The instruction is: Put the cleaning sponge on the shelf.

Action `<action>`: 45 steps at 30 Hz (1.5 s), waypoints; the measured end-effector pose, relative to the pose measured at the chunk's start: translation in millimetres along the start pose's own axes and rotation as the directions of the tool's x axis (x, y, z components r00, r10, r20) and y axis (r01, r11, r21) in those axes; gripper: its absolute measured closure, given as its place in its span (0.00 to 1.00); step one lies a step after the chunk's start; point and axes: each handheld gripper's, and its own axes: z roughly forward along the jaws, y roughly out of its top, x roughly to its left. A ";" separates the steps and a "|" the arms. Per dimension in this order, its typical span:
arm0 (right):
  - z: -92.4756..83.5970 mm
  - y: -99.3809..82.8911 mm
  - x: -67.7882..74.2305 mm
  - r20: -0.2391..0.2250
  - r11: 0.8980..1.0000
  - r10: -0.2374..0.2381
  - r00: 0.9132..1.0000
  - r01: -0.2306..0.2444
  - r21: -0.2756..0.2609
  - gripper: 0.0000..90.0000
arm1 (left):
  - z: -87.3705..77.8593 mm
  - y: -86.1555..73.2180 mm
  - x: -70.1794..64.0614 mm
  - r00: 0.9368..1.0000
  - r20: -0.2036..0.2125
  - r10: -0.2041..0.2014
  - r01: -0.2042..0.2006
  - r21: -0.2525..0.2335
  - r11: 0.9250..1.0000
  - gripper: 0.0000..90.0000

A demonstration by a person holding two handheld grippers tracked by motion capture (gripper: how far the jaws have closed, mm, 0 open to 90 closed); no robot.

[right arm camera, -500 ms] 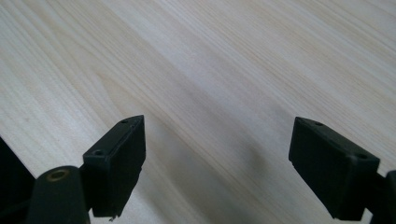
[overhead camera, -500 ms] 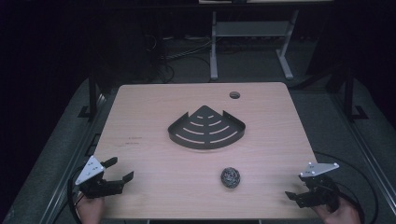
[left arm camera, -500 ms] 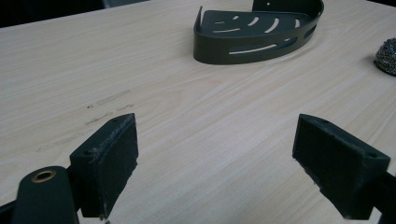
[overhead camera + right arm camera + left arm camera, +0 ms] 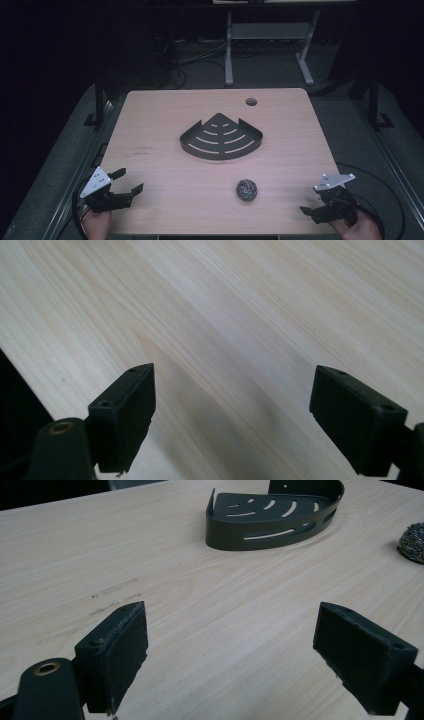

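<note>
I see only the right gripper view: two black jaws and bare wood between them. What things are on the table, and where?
Observer: In the high view a steel wool ball lies near the front edge, between both grippers, closer to the right gripper.
Operator: Is there a place to put it?
Observer: A dark slotted corner shelf sits at mid-table, behind the ball and apart from it.
Operator: And the left gripper?
Observer: The left gripper is at the front left corner with its jaws open and nothing between them; in its own view it faces the shelf.
</note>
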 end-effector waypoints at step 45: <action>17.1 66.3 43.9 -0.117 0.981 -0.187 0.975 0.192 0.034 0.18 | -3.8 -0.1 2.4 1.000 -0.007 -0.015 0.015 -0.019 1.000 0.15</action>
